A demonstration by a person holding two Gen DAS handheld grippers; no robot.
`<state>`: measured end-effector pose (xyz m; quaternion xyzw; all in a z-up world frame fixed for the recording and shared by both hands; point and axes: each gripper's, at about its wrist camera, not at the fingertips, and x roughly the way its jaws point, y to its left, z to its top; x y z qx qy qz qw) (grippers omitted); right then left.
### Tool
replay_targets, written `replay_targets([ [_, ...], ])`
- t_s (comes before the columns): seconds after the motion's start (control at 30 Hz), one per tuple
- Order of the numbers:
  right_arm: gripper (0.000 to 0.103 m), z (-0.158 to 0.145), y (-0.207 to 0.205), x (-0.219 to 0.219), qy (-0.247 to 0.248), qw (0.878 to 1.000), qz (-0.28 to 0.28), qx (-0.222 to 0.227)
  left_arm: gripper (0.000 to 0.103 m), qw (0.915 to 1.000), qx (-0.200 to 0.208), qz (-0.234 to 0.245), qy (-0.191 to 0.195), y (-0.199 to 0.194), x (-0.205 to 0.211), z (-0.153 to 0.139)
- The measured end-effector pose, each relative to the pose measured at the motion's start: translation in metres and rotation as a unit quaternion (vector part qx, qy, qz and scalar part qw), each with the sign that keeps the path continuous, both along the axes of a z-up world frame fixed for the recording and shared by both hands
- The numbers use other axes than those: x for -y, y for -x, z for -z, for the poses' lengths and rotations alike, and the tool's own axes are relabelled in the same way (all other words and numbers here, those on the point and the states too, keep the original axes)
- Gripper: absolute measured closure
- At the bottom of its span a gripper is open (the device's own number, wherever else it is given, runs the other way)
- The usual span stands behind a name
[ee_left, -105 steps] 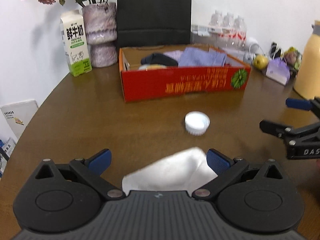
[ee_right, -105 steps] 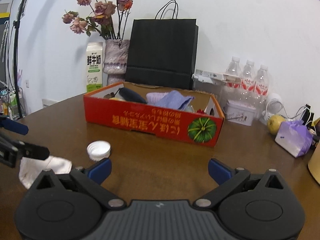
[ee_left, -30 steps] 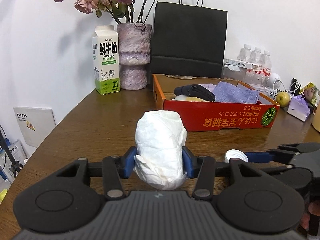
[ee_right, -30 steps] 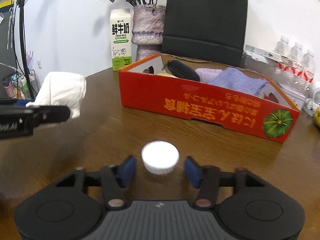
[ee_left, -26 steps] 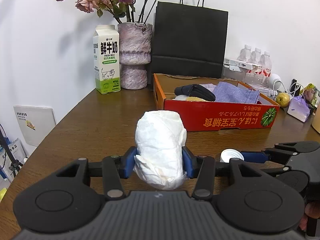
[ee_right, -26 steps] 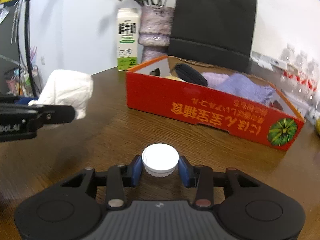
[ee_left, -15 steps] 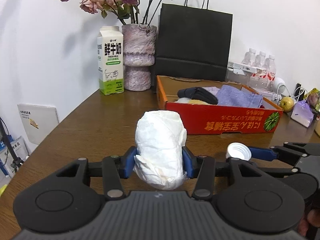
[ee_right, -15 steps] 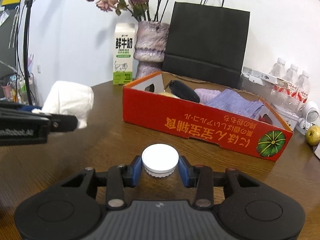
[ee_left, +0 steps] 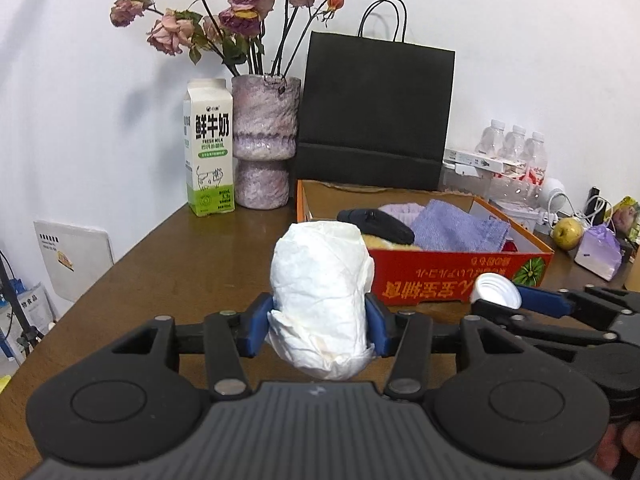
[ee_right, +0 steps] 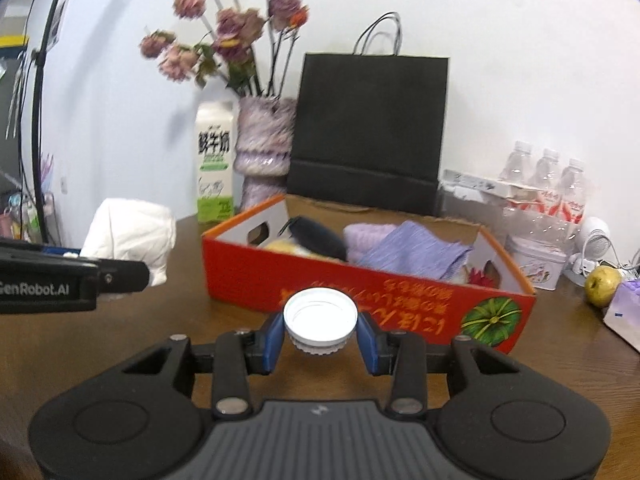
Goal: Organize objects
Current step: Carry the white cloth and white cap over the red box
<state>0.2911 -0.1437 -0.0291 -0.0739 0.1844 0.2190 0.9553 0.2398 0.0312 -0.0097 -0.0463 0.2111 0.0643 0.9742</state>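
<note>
Both sets of jaws are pinching something. On the left gripper (ee_left: 318, 326) they squeeze a white paper wad (ee_left: 322, 298); on the right gripper (ee_right: 320, 338) they hold a white bottle cap (ee_right: 320, 318). Both things are up off the table (ee_left: 180, 272), just in front of the red box (ee_right: 360, 292). I think each should go over the box wall first, then low inside, before letting go, so the cap does not bounce out.

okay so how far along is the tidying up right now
Done: the red box already holds a black pouch and purple cloths. In hand: left gripper grips the white tissue wad; right gripper grips the white cap. Left: both go into the box.
</note>
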Motion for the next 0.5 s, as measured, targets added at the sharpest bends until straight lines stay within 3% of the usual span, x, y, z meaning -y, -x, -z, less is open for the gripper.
replay_targets([
  [0.5,0.065,-0.018,-0.034,0.021,-0.026,0.999,-0.009,0.036,0.053,0.9994,0.022,-0.026,0.000,-0.048,0.035,-0.019],
])
